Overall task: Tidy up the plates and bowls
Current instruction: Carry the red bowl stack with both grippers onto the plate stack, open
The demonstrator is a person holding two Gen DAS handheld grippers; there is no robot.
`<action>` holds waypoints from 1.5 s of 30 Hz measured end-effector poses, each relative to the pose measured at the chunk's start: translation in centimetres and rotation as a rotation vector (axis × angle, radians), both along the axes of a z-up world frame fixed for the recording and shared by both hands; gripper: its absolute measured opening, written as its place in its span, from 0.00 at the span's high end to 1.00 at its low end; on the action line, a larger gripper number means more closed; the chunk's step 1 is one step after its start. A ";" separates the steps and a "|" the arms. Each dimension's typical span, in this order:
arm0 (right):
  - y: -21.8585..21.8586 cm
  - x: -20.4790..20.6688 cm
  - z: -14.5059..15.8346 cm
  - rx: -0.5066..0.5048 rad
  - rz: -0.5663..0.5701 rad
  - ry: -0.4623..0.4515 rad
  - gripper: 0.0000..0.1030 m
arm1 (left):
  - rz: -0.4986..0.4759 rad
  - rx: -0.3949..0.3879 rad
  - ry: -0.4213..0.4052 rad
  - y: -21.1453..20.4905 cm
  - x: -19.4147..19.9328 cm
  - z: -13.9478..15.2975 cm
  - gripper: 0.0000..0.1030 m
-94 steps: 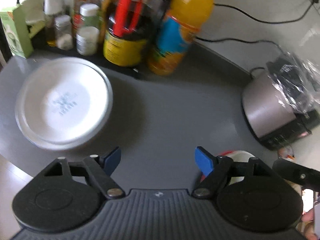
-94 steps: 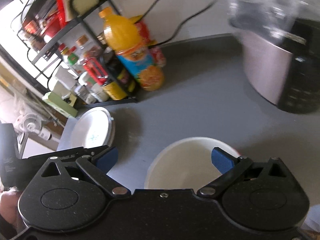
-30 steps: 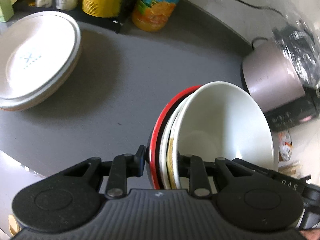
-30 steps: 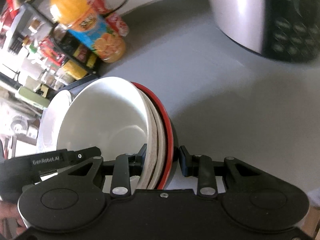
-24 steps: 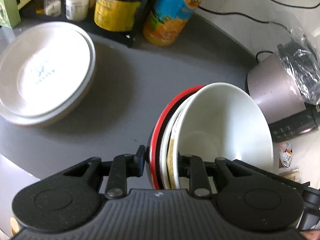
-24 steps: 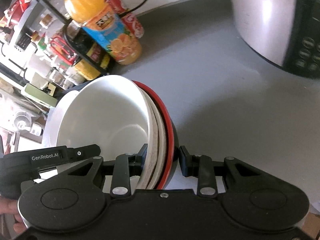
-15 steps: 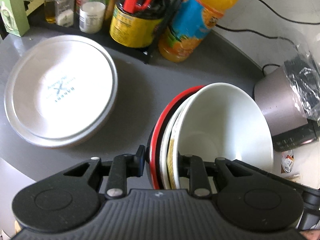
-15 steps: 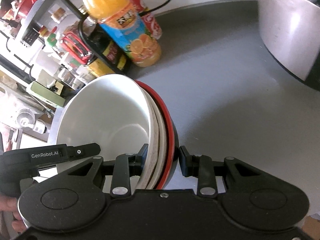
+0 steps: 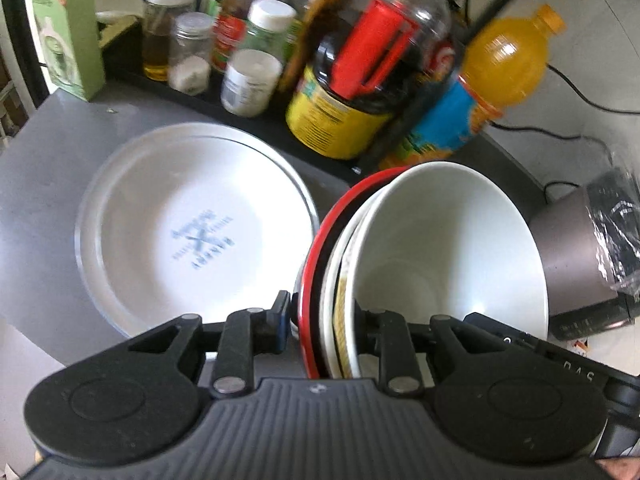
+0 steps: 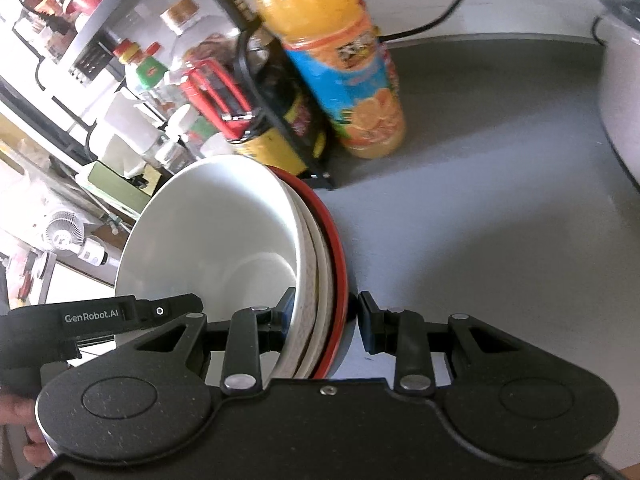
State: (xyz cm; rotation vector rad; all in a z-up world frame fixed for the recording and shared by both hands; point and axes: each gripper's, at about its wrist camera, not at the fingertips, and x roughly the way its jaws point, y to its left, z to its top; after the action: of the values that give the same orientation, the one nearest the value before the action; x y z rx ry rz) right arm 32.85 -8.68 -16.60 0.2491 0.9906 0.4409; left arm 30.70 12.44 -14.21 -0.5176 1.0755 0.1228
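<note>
A nested stack of bowls [image 9: 440,248], white inside with a red-rimmed outer one, is held tilted above the grey counter [image 9: 40,168]. My left gripper [image 9: 322,320] is shut on the stack's near rim. In the right wrist view my right gripper [image 10: 324,318] is shut on the opposite rim of the same stack [image 10: 224,232]. A stack of white plates [image 9: 192,224] with a blue mark lies on the counter to the left of the bowls, close beside them.
A black rack of jars and sauce bottles [image 9: 340,80] stands behind the plates. An orange juice bottle [image 10: 340,60] stands by it. A metal cooker [image 9: 580,252] wrapped in plastic sits at the right. Cables run along the wall.
Both grippers have closed on the bowl stack, lifted it and carried it left toward the plates, which now sit close beside it. The rack of bottles looms nearer.
</note>
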 end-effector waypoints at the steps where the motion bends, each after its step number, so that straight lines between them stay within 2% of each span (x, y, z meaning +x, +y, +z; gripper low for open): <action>1: 0.7 0.1 0.0 -0.001 0.002 -0.001 0.70 | 0.005 0.001 0.001 0.6 0.0 0.0 0.76; 16: 9.3 2.2 0.1 -0.012 0.034 0.000 0.70 | 0.042 -0.007 -0.001 8.9 0.4 -0.7 0.76; 23: 12.0 3.2 -0.9 -0.012 0.024 0.035 0.70 | 0.036 -0.009 0.019 11.6 1.3 -1.6 0.76; 34: 13.4 3.2 -2.3 -0.018 -0.027 0.082 0.70 | -0.013 -0.029 0.069 13.5 2.7 -3.5 0.76; 41: 13.1 3.5 -2.6 -0.002 -0.077 0.092 0.70 | -0.038 -0.047 0.067 13.6 3.3 -4.0 0.74; 45: 12.8 3.7 -2.5 0.025 -0.093 0.107 0.65 | -0.043 -0.052 0.069 13.7 3.8 -3.9 0.74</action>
State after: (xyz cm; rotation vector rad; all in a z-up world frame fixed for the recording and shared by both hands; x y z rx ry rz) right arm 36.53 4.13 -19.11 0.3424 1.0738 0.3585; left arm 34.50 26.13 -18.14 -0.5393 1.1593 0.0754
